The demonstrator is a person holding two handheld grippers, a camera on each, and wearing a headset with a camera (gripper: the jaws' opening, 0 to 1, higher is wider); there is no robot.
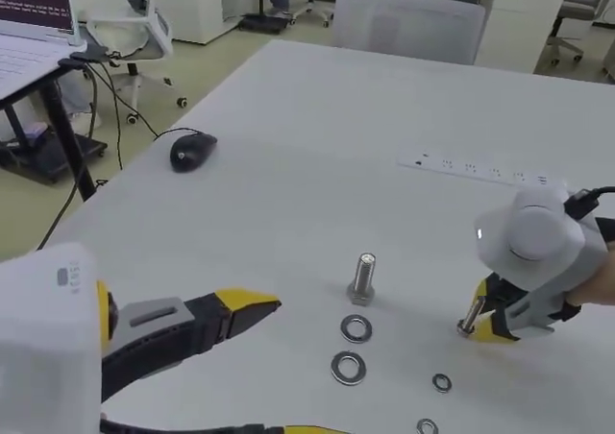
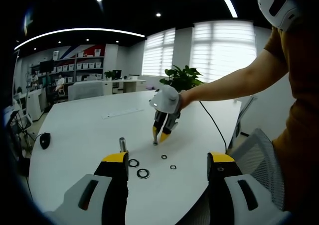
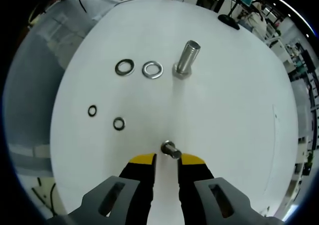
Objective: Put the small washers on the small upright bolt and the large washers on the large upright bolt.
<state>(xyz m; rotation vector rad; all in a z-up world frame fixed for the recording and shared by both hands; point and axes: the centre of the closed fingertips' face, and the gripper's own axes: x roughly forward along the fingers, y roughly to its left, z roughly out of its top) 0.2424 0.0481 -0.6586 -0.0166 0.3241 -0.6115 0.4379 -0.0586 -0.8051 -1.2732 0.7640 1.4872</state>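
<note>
**Right tongs clamp the small bolt; four washers lie loose on the table**

The white table (image 1: 317, 146) carries two bolts and four washers. The large bolt (image 1: 362, 278) stands upright on its head near the middle of the work. Just in front of it lie two large washers (image 1: 356, 328) (image 1: 348, 367), flat on the table and close together without touching. Two small washers (image 1: 441, 383) (image 1: 428, 426) lie flat off to the right of those, nearer the person, also apart from one another.

The right tongs (image 1: 480, 321) are drawn narrow on the small bolt (image 1: 471, 316), which sits between the yellow tips with its lower end at the table surface, leaning a little. It is well to the right of the large bolt. The left tongs (image 1: 288, 367) hover low at the near edge of the table with the jaws spread wide and nothing between them.

Farther back on the table rest a black mouse (image 1: 192, 150) and a white power strip (image 1: 480, 168).
</note>
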